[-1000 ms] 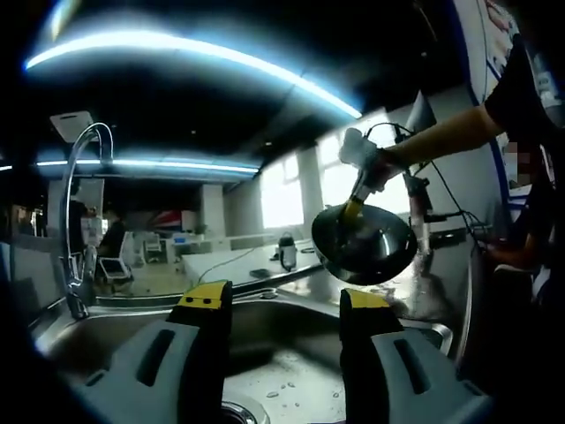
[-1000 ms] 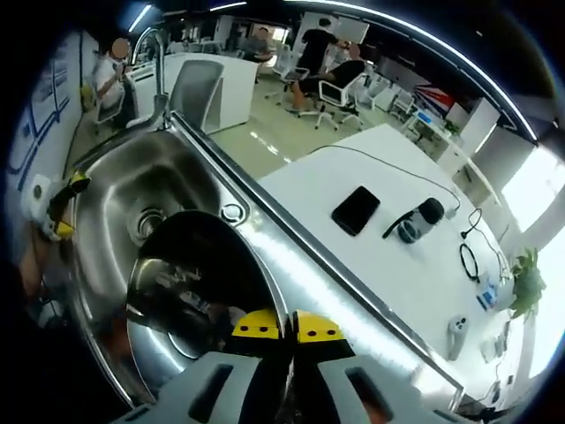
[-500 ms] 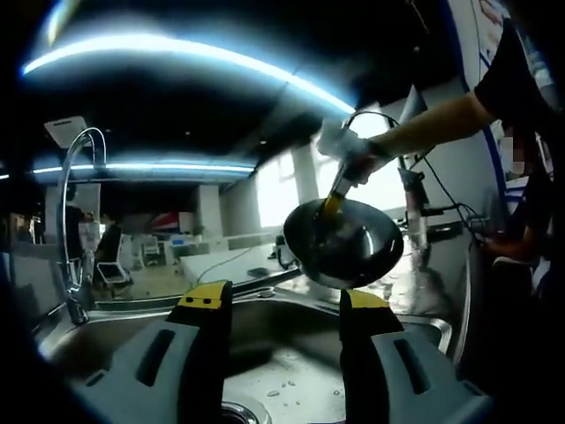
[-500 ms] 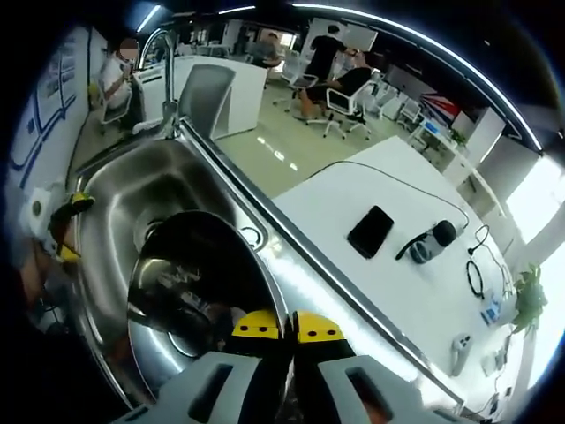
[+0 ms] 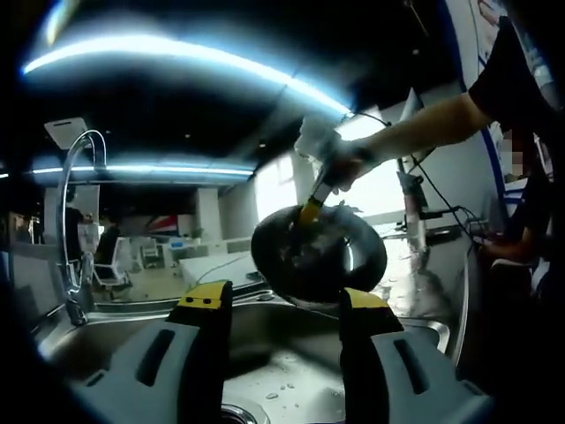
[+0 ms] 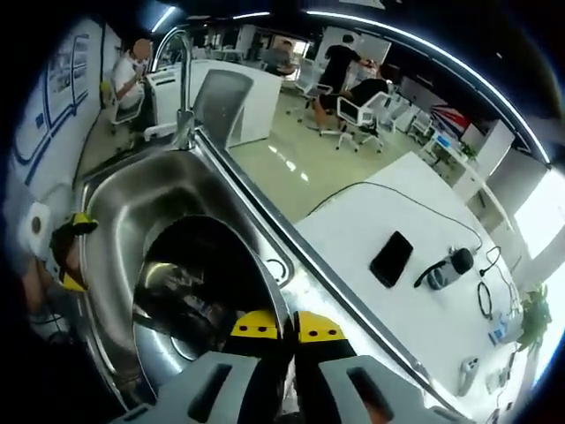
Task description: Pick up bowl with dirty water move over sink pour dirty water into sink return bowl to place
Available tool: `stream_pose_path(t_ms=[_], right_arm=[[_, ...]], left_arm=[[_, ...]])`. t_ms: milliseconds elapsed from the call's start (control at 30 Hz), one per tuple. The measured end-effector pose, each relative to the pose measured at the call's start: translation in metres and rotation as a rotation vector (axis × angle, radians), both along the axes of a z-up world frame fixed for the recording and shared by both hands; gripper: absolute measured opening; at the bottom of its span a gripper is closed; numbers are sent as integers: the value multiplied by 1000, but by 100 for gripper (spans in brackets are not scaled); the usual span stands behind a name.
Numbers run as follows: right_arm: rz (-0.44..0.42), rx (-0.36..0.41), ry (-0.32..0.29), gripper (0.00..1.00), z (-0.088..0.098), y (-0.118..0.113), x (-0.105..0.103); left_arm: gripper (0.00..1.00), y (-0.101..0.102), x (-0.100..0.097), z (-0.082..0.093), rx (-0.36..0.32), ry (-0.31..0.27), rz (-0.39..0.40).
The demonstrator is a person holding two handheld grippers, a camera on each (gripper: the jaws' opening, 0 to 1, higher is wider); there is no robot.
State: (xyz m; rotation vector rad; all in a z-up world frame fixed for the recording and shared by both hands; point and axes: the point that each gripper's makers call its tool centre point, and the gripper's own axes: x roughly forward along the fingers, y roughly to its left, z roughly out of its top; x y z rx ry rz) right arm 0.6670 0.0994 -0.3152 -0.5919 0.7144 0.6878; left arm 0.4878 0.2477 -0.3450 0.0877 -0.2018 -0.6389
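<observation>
The round, shiny stainless-steel bowl point(image 6: 207, 291) hangs in the air above the brushed stainless-steel sink basin point(image 6: 132, 208), tilted, its rim pinched between the closed yellow-tipped jaws of the right gripper point(image 6: 287, 325); in the left gripper view the same bowl point(image 5: 318, 252) shows its dark underside above the basin, with the right gripper point(image 5: 311, 208) clamped on its upper edge. The left gripper point(image 5: 281, 300) hovers low over the sink point(image 5: 282, 371), jaws spread apart and grasping nothing. A curved chrome faucet point(image 5: 75, 221) rises at the far corner of the sink, and a white countertop point(image 6: 397, 300) beside the basin carries a flat black phone point(image 6: 392, 259).
</observation>
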Motion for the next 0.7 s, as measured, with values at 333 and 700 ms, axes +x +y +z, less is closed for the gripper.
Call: stream_pose_path(t_ms=[333,700], right_arm=[[24,-14,-35,0,-3,27,6],[38,8,-93,0,1,52,8]], left_arm=[[48,-1,-1,-1,4,2,-3],[48,-2,-2,-1,7,2,-13]])
